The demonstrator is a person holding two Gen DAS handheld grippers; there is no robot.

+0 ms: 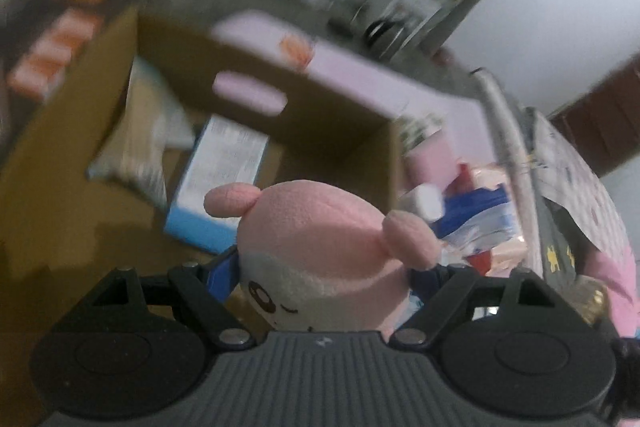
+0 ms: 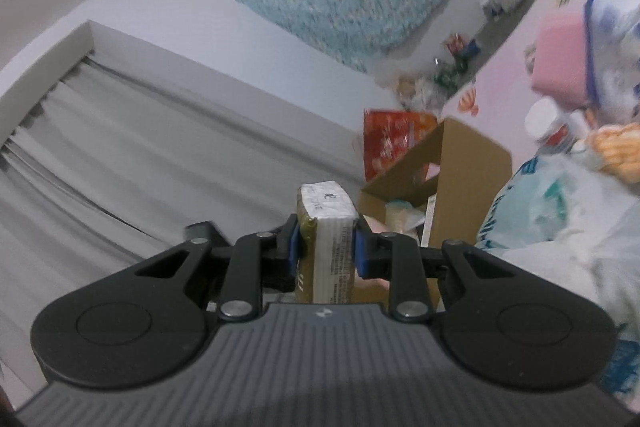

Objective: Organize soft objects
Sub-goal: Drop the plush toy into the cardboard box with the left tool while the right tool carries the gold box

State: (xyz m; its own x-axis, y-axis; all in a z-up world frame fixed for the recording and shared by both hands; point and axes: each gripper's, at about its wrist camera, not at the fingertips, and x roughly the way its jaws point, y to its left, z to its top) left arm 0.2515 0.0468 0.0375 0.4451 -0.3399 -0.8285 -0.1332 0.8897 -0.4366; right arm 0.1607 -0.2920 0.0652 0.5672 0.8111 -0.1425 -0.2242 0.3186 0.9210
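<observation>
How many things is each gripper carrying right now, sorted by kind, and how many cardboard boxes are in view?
Pink plush toy, clamped in the left gripper: 1
Wrapped tissue pack, clamped in the right gripper: 1
Open cardboard box, seen by both cameras: 1
Total: 3

A pink plush toy with small round ears and a white face sits clamped between wide-set jaws, above an open cardboard box; a slim tissue pack, white and olive-wrapped, stands pinched upright.
</observation>
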